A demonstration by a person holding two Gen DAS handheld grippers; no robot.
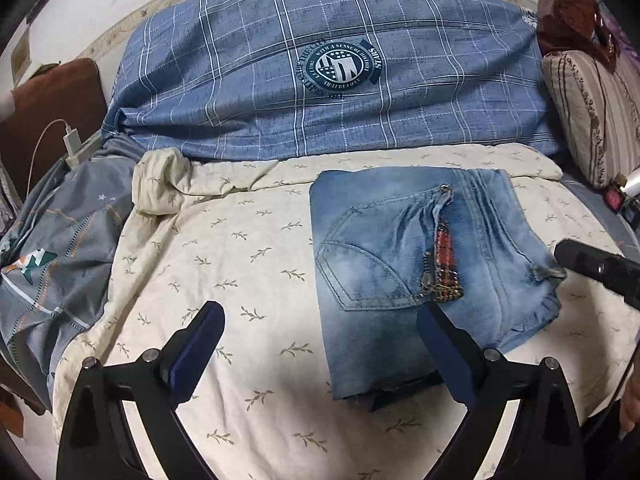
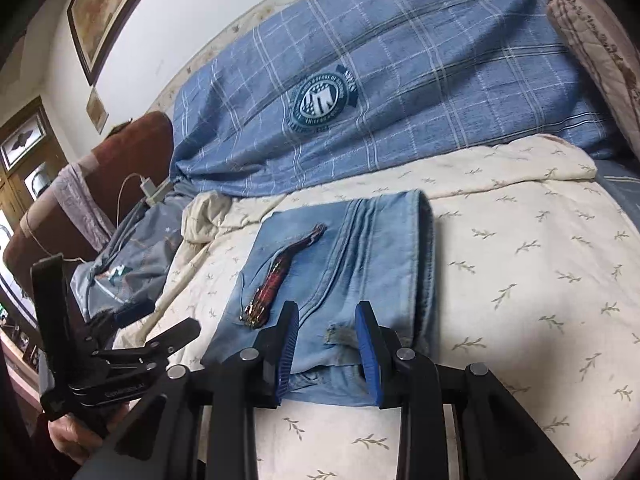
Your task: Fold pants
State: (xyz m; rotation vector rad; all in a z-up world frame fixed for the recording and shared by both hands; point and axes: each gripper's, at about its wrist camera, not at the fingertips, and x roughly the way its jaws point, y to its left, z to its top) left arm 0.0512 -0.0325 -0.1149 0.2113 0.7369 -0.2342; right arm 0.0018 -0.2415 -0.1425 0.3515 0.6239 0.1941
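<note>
While the faded blue denim pants (image 1: 420, 264) are lying folded on the cream leaf-print bed quilt (image 1: 240, 240), just ahead of both, the left hand-held gripper (image 1: 320, 344) and right hand-held gripper (image 2: 327, 344) are hovering open and empty; folding seems nearly finished, probably calling for a final smoothing.

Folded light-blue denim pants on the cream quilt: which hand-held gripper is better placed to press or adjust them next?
Right, probably. The right hand-held gripper sits open over the near edge of the folded light-blue denim pants. The left hand-held gripper, also open, hangs mostly over the cream leaf-print quilt.
</note>
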